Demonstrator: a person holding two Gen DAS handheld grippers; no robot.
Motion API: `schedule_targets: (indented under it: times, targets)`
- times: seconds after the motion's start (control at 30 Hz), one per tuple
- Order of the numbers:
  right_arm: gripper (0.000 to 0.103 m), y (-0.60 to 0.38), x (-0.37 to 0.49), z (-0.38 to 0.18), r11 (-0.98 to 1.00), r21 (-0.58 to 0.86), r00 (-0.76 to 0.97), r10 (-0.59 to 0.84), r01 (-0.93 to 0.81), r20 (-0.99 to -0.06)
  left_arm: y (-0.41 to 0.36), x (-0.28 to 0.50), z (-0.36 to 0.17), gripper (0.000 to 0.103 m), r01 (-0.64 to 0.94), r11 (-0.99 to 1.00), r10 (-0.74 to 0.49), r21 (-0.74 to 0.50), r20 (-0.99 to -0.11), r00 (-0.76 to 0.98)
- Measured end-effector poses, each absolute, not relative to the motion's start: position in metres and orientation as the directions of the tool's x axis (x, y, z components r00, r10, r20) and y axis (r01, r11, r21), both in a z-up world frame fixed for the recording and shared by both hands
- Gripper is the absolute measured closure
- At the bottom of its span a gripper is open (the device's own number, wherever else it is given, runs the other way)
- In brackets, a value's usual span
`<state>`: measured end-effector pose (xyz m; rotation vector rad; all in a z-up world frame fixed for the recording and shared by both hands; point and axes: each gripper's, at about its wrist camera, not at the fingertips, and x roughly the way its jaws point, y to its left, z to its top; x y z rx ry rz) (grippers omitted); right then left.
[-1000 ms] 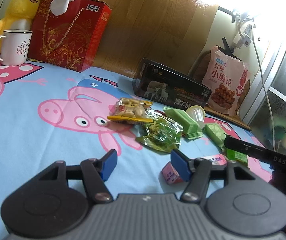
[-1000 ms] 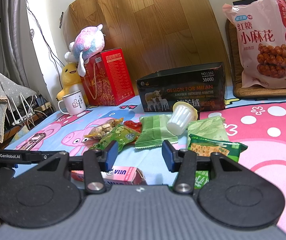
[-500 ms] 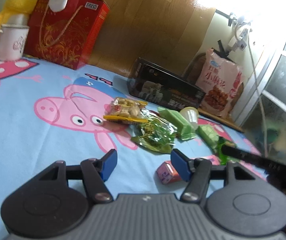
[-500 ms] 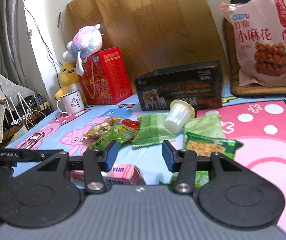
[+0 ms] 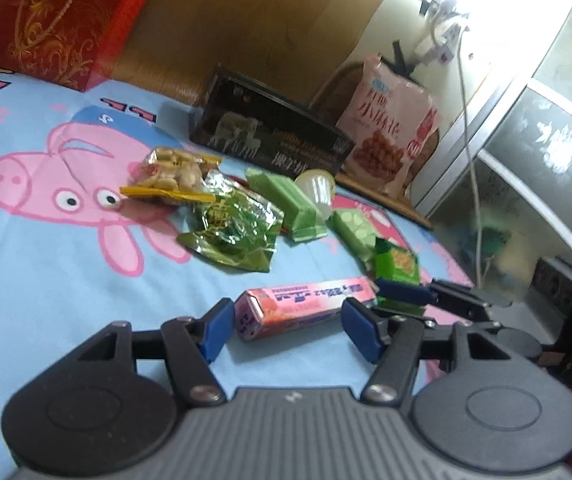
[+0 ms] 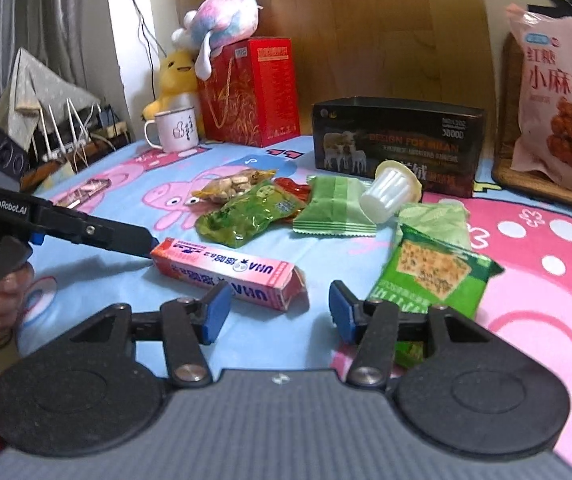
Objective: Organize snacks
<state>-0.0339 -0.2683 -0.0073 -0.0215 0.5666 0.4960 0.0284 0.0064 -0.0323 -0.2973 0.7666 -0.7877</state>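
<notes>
I am holding the left gripper (image 5: 286, 330) at one end of the pink candy box (image 5: 305, 306) lying on the cartoon sheet (image 5: 46, 280), jaws closing but gripping nothing. My right gripper (image 6: 280, 312) is opening, empty, near its other end.

The setting is a lived-in room of a home, most likely a bedroom. The work surface is a blue cartoon-pig sheet (image 6: 365, 312) strewn with snack packets; at its far edge stand a yellow plush toy (image 6: 176, 76), a pastel plush toy (image 6: 226, 12) on a red gift box (image 6: 252, 92), and an enamel mug (image 6: 176, 128). Grey curtains (image 6: 46, 20), a cluttered side shelf with cables (image 6: 74, 140), a wood-grain panel (image 6: 385, 28) and a wall plug with cord (image 5: 443, 40) complete the domestic furnishings.
</notes>
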Motion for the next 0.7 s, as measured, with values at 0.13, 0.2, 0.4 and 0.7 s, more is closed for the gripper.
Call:
schedule_targets:
  times: [0.13, 0.2, 0.4, 0.7]
  targets:
    - [0.051, -0.264, -0.028, -0.01, 0.874, 0.111, 0.707, 0.453, -0.474, -0.544, -0.003, 0.032, -0.033, 0.063, 0.522, 0.694, -0.719, -0.496, -0.526, 0.454]
    - [0.059, -0.261, -0.032, -0.008, 0.877, 0.091, 0.717, 0.442, -0.472, -0.539, -0.004, 0.03, -0.032, 0.063, 0.517, 0.702, -0.71, -0.489, -0.528, 0.465]
    - [0.063, -0.267, -0.029, 0.012, 0.88, 0.112, 0.749, 0.455, -0.462, -0.481, -0.006, 0.038, -0.008, 0.063, 0.541, 0.699, -0.714, -0.468, -0.498, 0.491]
    - [0.063, -0.291, 0.062, 0.064, 0.9, 0.113, 0.81, 0.43, -0.422, -0.399, -0.055, 0.131, 0.051, 0.063, 0.58, 0.747, -0.662, -0.324, -0.439, 0.607]
